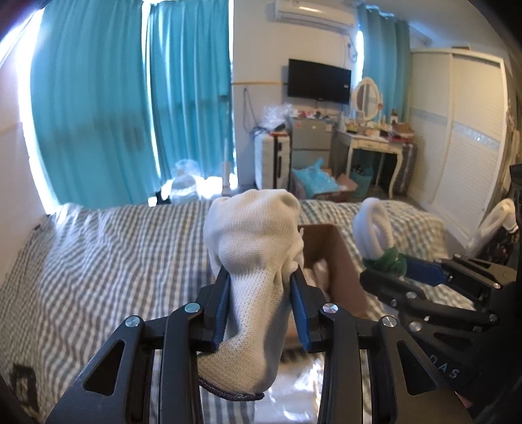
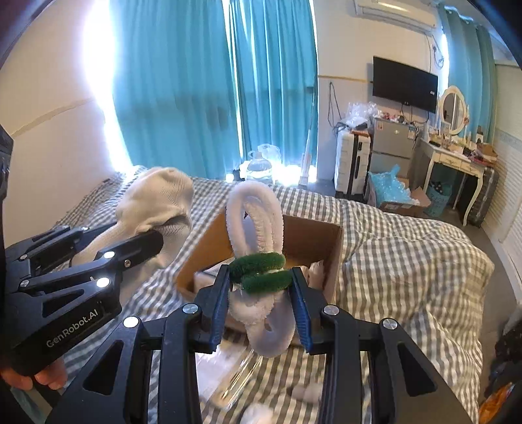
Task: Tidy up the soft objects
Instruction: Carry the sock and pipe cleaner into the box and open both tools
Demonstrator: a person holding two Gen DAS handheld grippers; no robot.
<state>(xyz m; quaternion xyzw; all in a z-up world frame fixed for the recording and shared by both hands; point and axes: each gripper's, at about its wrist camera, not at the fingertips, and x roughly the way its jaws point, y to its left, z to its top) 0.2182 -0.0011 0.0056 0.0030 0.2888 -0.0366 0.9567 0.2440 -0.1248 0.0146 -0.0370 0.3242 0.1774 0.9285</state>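
Left gripper was clamped on a white knitted sock, right gripper pinched a white fuzzy chenille loop toy with green bands, both held over the open brown cardboard box on the grey-checked bedspread. Looked partway done: some pale stuff already inside, but I couldn't make out what, grippers blocked it.

Teal curtains fill upper left, daylight glaring at edges. Bed with grey-white checked cover across lower frame. Wall-mounted TV upper centre, air conditioner above. White vanity with oval mirror right of centre; white wardrobe far right.
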